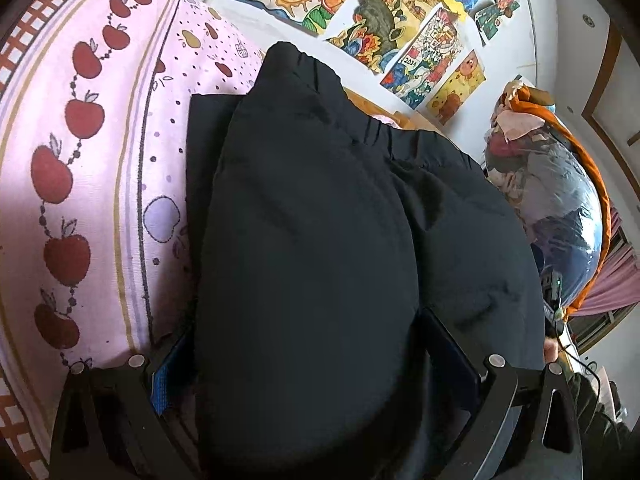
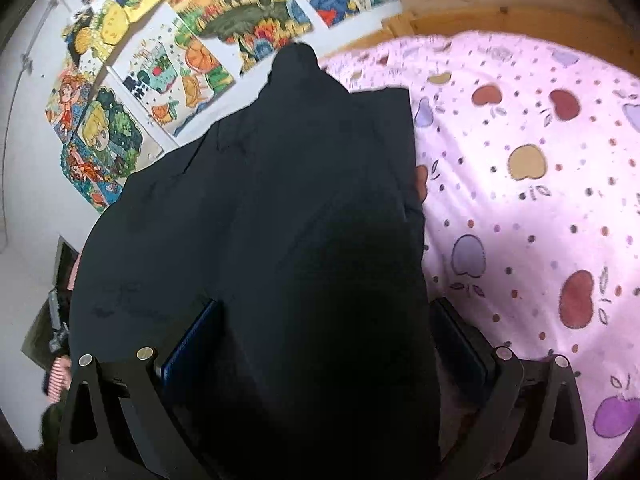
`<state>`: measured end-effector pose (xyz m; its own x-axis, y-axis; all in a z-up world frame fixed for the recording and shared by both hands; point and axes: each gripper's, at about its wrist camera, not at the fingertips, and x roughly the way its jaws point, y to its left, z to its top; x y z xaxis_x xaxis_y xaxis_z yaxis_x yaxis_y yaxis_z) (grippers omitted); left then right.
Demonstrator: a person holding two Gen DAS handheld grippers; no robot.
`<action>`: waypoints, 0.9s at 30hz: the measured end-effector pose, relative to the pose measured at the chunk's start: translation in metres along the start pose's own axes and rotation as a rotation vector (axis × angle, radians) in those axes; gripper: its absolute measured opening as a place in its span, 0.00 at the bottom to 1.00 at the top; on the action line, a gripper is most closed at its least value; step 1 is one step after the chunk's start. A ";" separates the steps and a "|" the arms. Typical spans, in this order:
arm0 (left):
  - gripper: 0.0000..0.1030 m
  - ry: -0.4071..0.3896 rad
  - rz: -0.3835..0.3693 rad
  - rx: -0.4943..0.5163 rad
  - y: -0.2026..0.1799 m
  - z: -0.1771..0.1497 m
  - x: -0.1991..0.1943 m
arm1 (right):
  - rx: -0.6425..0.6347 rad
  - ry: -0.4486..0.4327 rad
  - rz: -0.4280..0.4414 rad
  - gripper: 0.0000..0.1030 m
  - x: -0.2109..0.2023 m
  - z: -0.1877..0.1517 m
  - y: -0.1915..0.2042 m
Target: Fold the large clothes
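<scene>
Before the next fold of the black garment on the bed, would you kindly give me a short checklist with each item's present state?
1. Left gripper around the black garment: ok, cloth fills the gap.
2. Right gripper around it: ok.
3. Pads actually pinching: cannot tell.
4. Garment over the apple-print sheet: ok.
5. Elastic waistband lying flat: not ok, bunched.
6. Right view sharp: not ok, blurred.

- Left tool [image 1: 312, 364]: black angular finger arms, round silver screws at the joints, blue textured pads inside.
- Right tool [image 2: 326, 344]: matching black arms, silver screws, blue pads.
</scene>
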<state>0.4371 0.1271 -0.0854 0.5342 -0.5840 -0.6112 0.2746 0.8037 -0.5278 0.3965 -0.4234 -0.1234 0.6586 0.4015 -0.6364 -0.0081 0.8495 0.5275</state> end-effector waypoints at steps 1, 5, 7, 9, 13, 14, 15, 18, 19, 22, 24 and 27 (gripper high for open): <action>1.00 0.002 -0.001 0.000 0.000 0.000 0.000 | 0.006 0.031 0.012 0.99 0.003 0.001 0.002; 1.00 0.021 -0.015 0.000 -0.002 0.001 0.002 | 0.044 0.125 0.054 0.99 0.015 0.000 0.014; 1.00 0.019 -0.019 0.007 -0.004 0.000 0.000 | 0.055 0.125 0.044 0.99 0.018 -0.005 0.020; 0.96 0.025 -0.009 0.007 -0.007 0.000 -0.002 | 0.060 0.119 0.036 0.98 0.019 -0.010 0.024; 0.76 0.017 -0.021 -0.040 -0.011 0.003 -0.007 | 0.057 0.092 0.005 0.89 0.015 -0.015 0.033; 0.71 0.018 -0.019 -0.062 -0.011 0.003 -0.009 | 0.058 0.085 -0.003 0.84 0.013 -0.015 0.034; 0.68 0.019 -0.018 -0.078 -0.010 0.003 -0.010 | 0.059 0.076 -0.012 0.77 0.011 -0.016 0.037; 0.53 0.012 -0.010 -0.102 -0.017 0.004 -0.018 | 0.051 0.054 -0.029 0.56 -0.002 -0.018 0.038; 0.48 0.006 -0.006 -0.092 -0.022 0.004 -0.022 | 0.043 0.049 -0.035 0.52 -0.004 -0.019 0.043; 0.34 -0.020 0.026 -0.053 -0.040 0.004 -0.033 | 0.018 0.029 -0.042 0.32 -0.018 -0.016 0.054; 0.28 -0.039 0.036 -0.055 -0.050 0.003 -0.043 | 0.005 0.010 -0.039 0.23 -0.030 -0.013 0.062; 0.22 -0.059 0.025 -0.080 -0.059 0.004 -0.060 | -0.021 -0.037 0.005 0.19 -0.053 -0.005 0.083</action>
<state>0.3917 0.1150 -0.0156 0.5866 -0.5546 -0.5901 0.1973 0.8046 -0.5601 0.3569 -0.3725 -0.0490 0.6860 0.3932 -0.6123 -0.0269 0.8546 0.5187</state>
